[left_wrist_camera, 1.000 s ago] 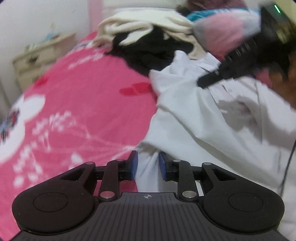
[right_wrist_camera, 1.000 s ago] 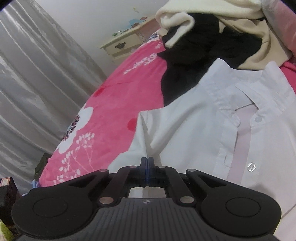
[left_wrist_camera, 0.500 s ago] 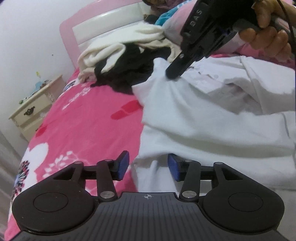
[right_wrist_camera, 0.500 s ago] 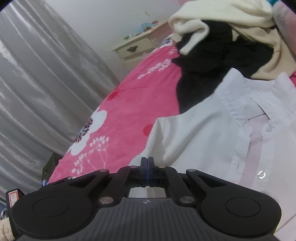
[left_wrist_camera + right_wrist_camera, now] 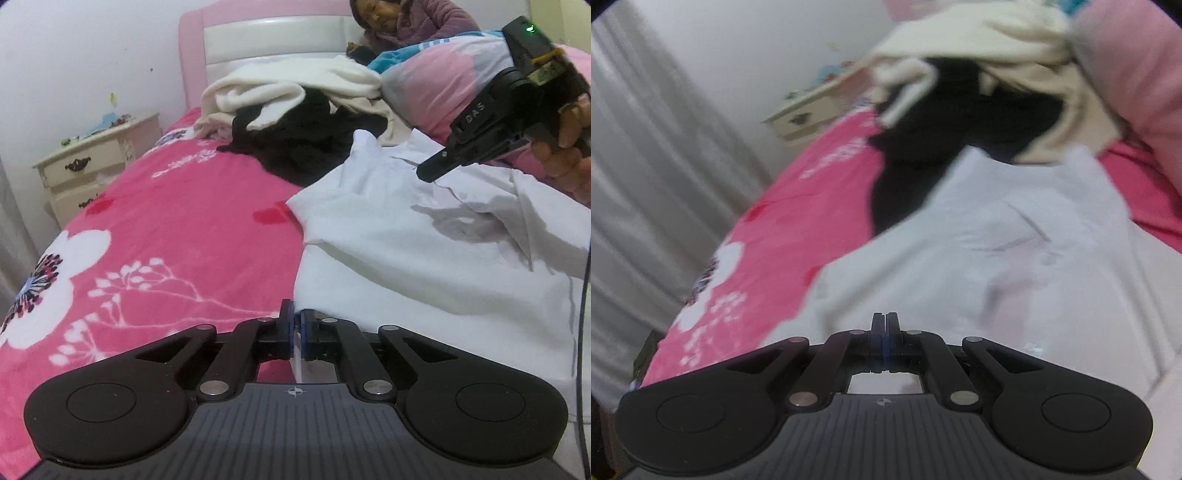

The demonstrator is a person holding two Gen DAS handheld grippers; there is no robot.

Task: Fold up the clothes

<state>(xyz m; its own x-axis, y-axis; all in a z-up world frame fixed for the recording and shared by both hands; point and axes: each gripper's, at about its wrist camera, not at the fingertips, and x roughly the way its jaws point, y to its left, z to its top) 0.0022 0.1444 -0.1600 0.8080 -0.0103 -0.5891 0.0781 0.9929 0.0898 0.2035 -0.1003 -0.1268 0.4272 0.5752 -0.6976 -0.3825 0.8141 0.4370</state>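
L wrist view: left gripper (image 5: 294,325) at 6 o'clock, fingers pinched on hem of white shirt (image 5: 424,258), which lies on pink blanket (image 5: 166,229) from center to 3 o'clock. Right gripper (image 5: 430,173) at 2 o'clock, tip above shirt, no cloth in it. Black garment (image 5: 303,147) and cream sweater (image 5: 291,88) at 12.

R wrist view, blurred: right gripper (image 5: 885,325) fingers pressed together, nothing seen between; shirt (image 5: 997,266) center to 4 o'clock, nightstand (image 5: 809,110) at 11.
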